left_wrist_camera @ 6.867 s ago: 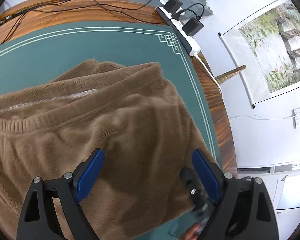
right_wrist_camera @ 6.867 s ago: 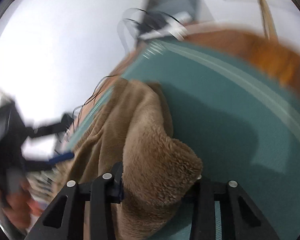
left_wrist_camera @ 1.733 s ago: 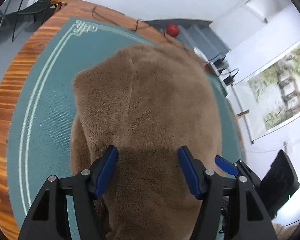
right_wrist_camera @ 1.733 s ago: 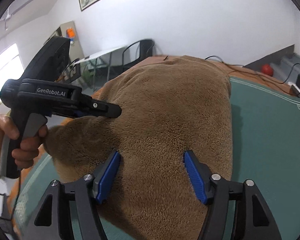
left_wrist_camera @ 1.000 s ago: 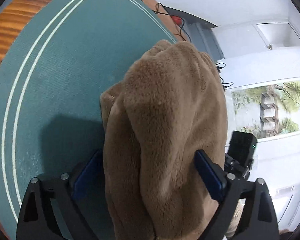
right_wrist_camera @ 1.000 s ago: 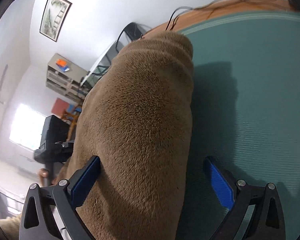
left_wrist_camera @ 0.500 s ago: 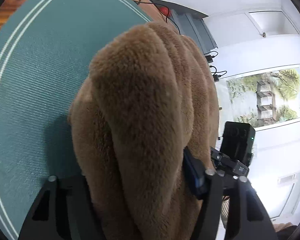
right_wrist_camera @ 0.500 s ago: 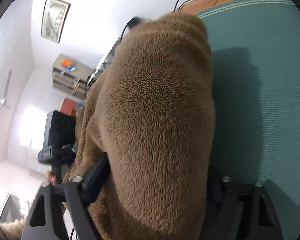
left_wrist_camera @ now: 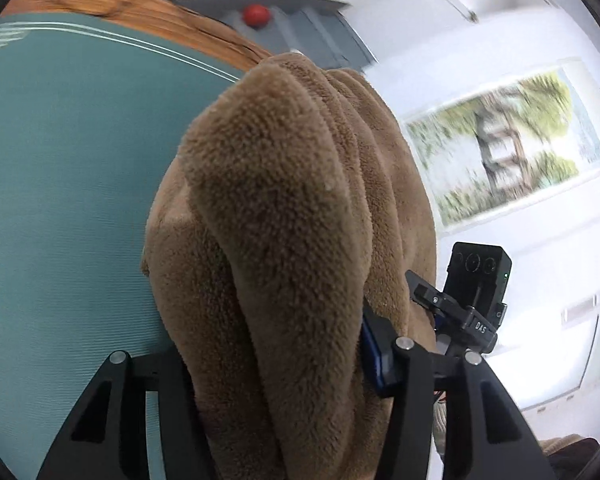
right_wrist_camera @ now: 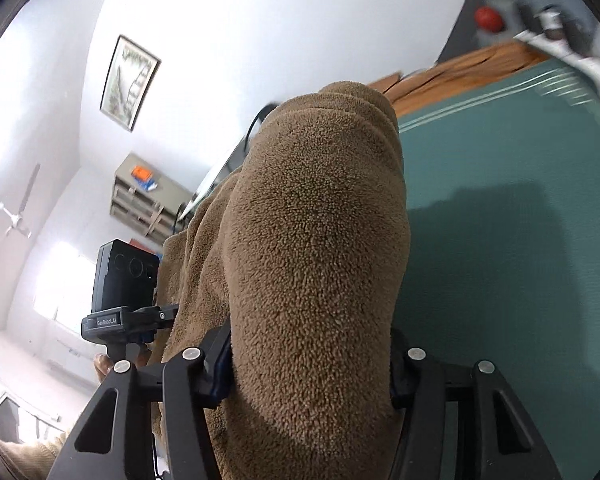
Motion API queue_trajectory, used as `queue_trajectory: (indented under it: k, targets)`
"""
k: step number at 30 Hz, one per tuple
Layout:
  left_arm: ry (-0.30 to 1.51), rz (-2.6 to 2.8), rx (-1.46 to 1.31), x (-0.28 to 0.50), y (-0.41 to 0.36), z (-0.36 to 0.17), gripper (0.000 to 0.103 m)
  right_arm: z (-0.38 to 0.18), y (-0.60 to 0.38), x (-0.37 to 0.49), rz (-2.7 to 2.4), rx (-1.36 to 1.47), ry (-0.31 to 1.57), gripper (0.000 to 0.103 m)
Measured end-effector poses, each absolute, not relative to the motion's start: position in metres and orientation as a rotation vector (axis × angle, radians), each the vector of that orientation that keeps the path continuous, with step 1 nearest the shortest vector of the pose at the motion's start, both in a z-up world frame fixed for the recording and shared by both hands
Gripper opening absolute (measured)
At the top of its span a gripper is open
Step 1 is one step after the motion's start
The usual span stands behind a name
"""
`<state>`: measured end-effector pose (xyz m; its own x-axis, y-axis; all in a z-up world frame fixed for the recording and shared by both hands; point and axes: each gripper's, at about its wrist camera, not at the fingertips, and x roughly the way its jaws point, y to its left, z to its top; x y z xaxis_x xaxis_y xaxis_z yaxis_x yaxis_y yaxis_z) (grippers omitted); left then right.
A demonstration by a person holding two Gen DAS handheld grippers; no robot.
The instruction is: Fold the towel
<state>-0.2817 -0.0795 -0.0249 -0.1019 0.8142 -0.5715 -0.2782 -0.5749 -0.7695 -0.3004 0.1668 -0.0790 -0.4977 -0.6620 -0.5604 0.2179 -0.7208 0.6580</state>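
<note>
A: Over the green mat (left_wrist_camera: pixel 60 184), what is on the left side?

B: The left gripper (left_wrist_camera: pixel 276 364) is there. A thick brown towel (left_wrist_camera: pixel 292 208) fills the space between its two sides. The jaws are closing, and they squeeze a fat bunch of the towel.

A: Where does the towel go from there?

B: It runs forward from the jaws in soft folds, like a big hump. It hangs above the mat and hides part of it. The mat has thin white lines near its edge, and a wooden table (left_wrist_camera: pixel 132 12) shows past that edge.

A: And to the right?

B: The right gripper (right_wrist_camera: pixel 308 368) holds another bunch of the same towel. Its jaws are closing too, with the towel pressed between them. You can see its black back in the left camera's view, just beside the towel.

A: Is anything else around?

B: A red ball (left_wrist_camera: pixel 256 15) sits far back by some grey steps. A picture of trees (left_wrist_camera: pixel 504 144) hangs on the white wall. In the right camera's view a hand (right_wrist_camera: pixel 104 364) holds the left gripper's handle, and a small framed picture (right_wrist_camera: pixel 130 82) is high on the wall.
</note>
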Motion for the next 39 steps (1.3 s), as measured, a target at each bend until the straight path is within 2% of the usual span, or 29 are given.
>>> queue_trajectory:
  k: [5, 11, 16, 17, 18, 20, 22, 27, 30, 33, 35, 36, 38, 39]
  targets:
    - [-0.578, 1.704, -1.402, -0.279, 0.042, -0.028, 0.057, -0.077, 0.278, -0.269, -2.342, 1.156, -0.753, 0.057]
    - [-0.542, 1.670, -1.452, -0.290, 0.165, -0.052, 0.057, -0.102, 0.401, -0.250, -2.425, 1.193, -0.817, 0.057]
    - [-0.491, 1.709, -1.525, -0.307, 0.206, -0.077, 0.057, -0.141, 0.474, -0.258, -2.435, 1.253, -0.856, 0.058]
    - [-0.464, 1.730, -1.553, -0.308, 0.214, -0.086, 0.060, -0.149, 0.480, -0.260, -2.440, 1.277, -0.844, 0.060]
    - [-0.457, 1.745, -1.556, -0.308, 0.217, -0.088, 0.067, -0.157, 0.482, -0.263, -2.446, 1.304, -0.825, 0.062]
    - [-0.444, 1.780, -1.571, -0.307, 0.218, -0.090, 0.078, -0.172, 0.476, -0.249, -2.489, 1.330, -0.751, 0.076]
    - [-0.415, 1.830, -1.585, -0.306, 0.216, -0.082, 0.081, -0.170, 0.470, -0.219, -2.562, 1.328, -0.669, 0.086]
    - [-0.275, 2.071, -1.493, -0.286, 0.203, -0.027, 0.081, -0.110, 0.446, -0.189, -2.846, 1.195, -0.257, 0.086]
    - [-0.204, 2.123, -1.401, -0.258, 0.212, -0.009, 0.084, -0.086, 0.417, -0.154, -2.837, 1.067, -0.169, 0.086]
    - [-0.133, 2.171, -1.308, -0.230, 0.221, 0.009, 0.087, -0.095, 0.398, -0.127, -2.767, 1.083, -0.121, 0.086]
    - [-0.047, 2.162, -1.344, -0.222, 0.239, -0.010, 0.087, -0.122, 0.395, -0.135, -2.734, 1.174, -0.112, 0.086]
    - [-0.014, 2.158, -1.372, -0.213, 0.218, -0.029, 0.087, -0.129, 0.390, -0.146, -2.730, 1.222, -0.121, 0.086]
    - [0.027, 2.156, -1.422, -0.210, 0.244, -0.055, 0.088, -0.141, 0.391, -0.157, -2.738, 1.261, -0.149, 0.089]
    - [0.012, 2.154, -1.421, -0.212, 0.238, -0.070, 0.091, -0.148, 0.392, -0.161, -2.742, 1.274, -0.163, 0.090]
